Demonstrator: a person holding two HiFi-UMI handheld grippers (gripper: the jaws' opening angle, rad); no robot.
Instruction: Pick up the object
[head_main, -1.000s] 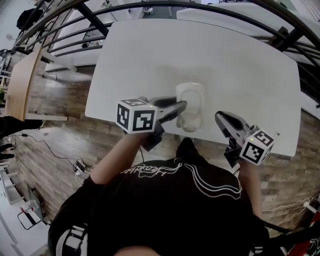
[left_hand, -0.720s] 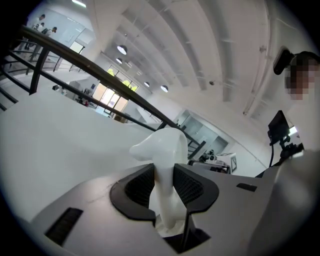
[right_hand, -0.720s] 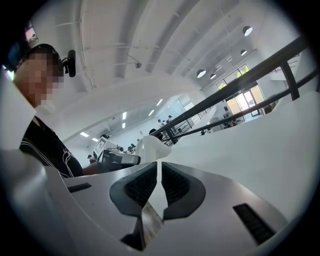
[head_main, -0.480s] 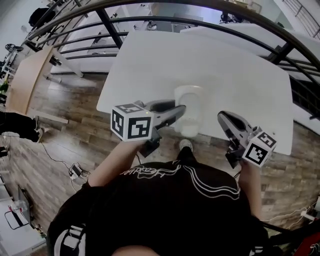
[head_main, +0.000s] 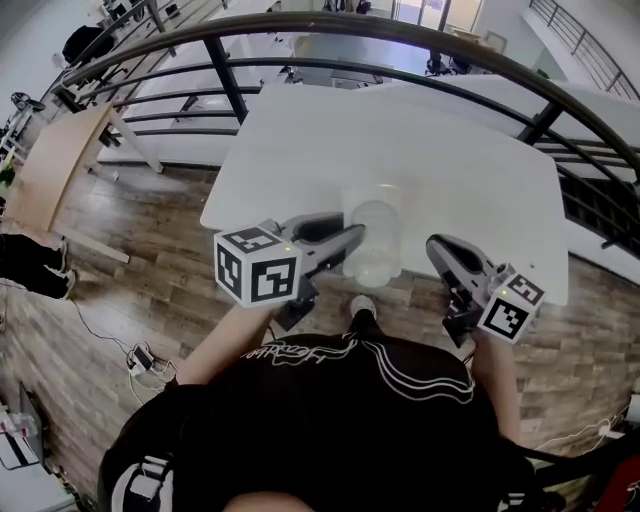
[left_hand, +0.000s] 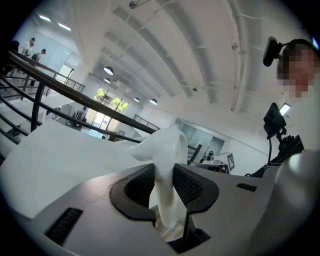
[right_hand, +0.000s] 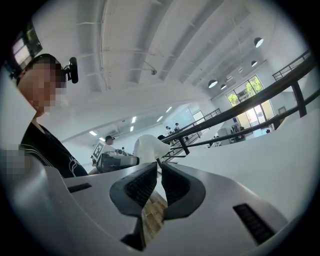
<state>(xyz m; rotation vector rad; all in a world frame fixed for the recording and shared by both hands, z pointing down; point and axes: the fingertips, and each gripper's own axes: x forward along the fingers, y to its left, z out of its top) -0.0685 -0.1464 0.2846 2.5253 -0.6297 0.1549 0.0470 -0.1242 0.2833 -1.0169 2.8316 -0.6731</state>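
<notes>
In the head view a white jug-like object (head_main: 376, 232) hangs over the front edge of the white table (head_main: 460, 150). My left gripper (head_main: 358, 236) is shut on its side. The left gripper view shows the left gripper (left_hand: 164, 187) with both dark pads pressed on a thin white part of the object (left_hand: 165, 150), whose rounded top rises above the jaws. My right gripper (head_main: 438, 246) is to the right of the object, apart from it, shut with nothing held. In the right gripper view, beyond the right gripper (right_hand: 160, 182), the white object (right_hand: 147, 144) and the left gripper (right_hand: 118, 161) show.
A dark metal railing (head_main: 300, 25) curves round the far side of the table. Wooden floor (head_main: 150, 260) lies below and to the left. A second white table (head_main: 200, 70) stands past the railing. My shoe (head_main: 362, 303) is under the table's front edge.
The white object has come up off the table and toward me in the left gripper's hold. The right gripper has stayed at the table's front edge.
</notes>
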